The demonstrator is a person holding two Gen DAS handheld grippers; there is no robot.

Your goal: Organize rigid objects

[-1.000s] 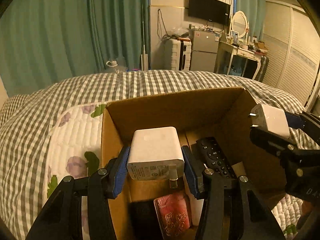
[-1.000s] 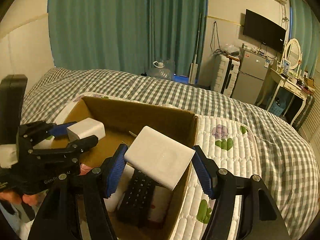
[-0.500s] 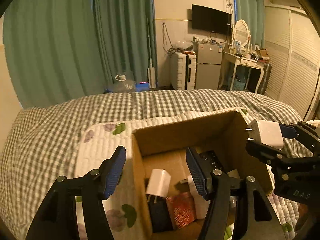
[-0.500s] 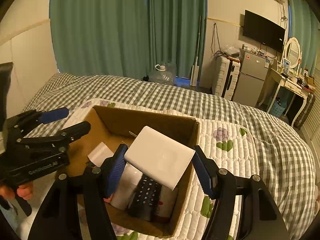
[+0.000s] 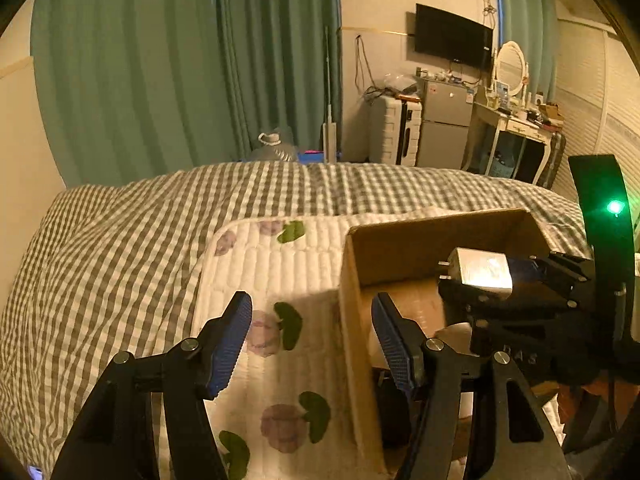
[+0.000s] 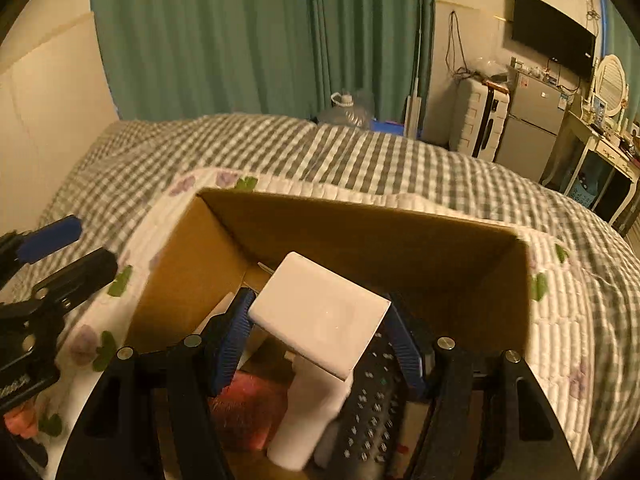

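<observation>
An open cardboard box (image 5: 408, 240) (image 6: 360, 232) sits on a white quilted floral mat (image 5: 276, 272) on the bed. My right gripper (image 6: 320, 332) is shut on a white plug adapter (image 6: 320, 312) and holds it low over the box; the adapter also shows in the left wrist view (image 5: 480, 272). Under it lie a black remote (image 6: 368, 412), a white block (image 6: 308, 416) and a red patterned item (image 6: 244, 412). My left gripper (image 5: 312, 344) is open and empty, above the mat just left of the box wall. It shows at the left of the right wrist view (image 6: 60, 256).
A grey checked bedspread (image 5: 120, 240) covers the bed around the mat. Green curtains (image 5: 180, 72), a white suitcase (image 5: 400, 128), a small fridge (image 5: 444, 120), a wall TV (image 5: 452, 36) and a dressing table (image 5: 520, 128) stand beyond the bed.
My left gripper let a white charger drop into the box, then drew back up and left, open. My right gripper moved down into the box with its adapter.
</observation>
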